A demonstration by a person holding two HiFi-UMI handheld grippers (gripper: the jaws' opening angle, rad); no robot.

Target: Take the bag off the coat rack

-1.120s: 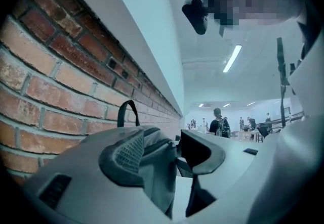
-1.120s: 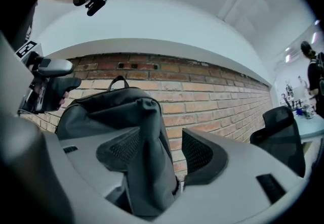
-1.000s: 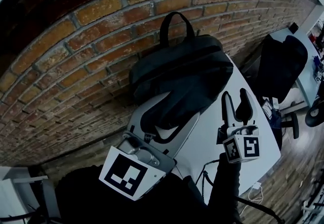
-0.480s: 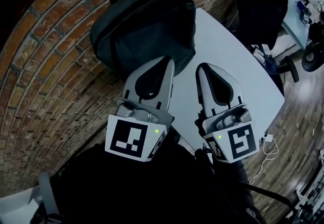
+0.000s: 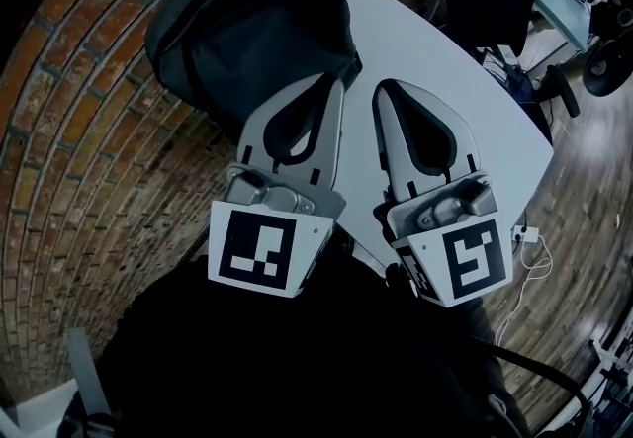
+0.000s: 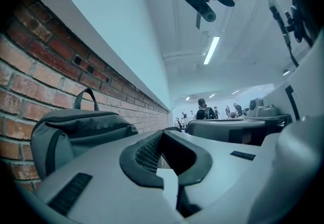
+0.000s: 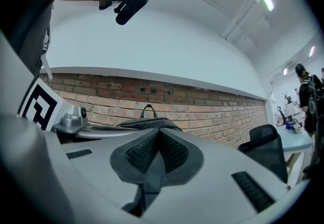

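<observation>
Currently the backpack (image 5: pixel 252 26) lies just ahead-left of the left gripper (image 5: pixel 333 82), farther from the right gripper (image 5: pixel 382 90); both closed, empty.

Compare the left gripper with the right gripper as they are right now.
In the head view the left gripper reaches the edge of the black backpack; the right gripper lies over the bare white table. In its own view the left gripper has the backpack off to its left; the right gripper has it straight ahead. Both are shut, empty and side by side.
</observation>
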